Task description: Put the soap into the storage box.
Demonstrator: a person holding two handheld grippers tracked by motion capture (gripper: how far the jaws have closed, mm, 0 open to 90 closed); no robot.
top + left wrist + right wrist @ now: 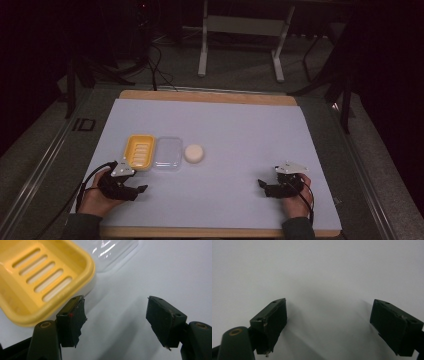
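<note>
Two grippers rest low on the white surface [240, 130], both with jaws spread wide and holding nothing. The left gripper [116, 320] is just beside the yellow soap dish [139, 151], a rounded rectangular tray with five long slots in its bottom. A clear lid [167, 153] lies touching the dish, and near it a round cream soap [194, 153]. The right gripper [328, 325] is well apart.

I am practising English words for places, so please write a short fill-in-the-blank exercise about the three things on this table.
1. The slotted soap dish is coloured ____.
2. The clear lid lies between the dish and the round white ____.
3. Both the left gripper and the right gripper have their jaws ____.

Missing words: yellow; soap; open
</note>
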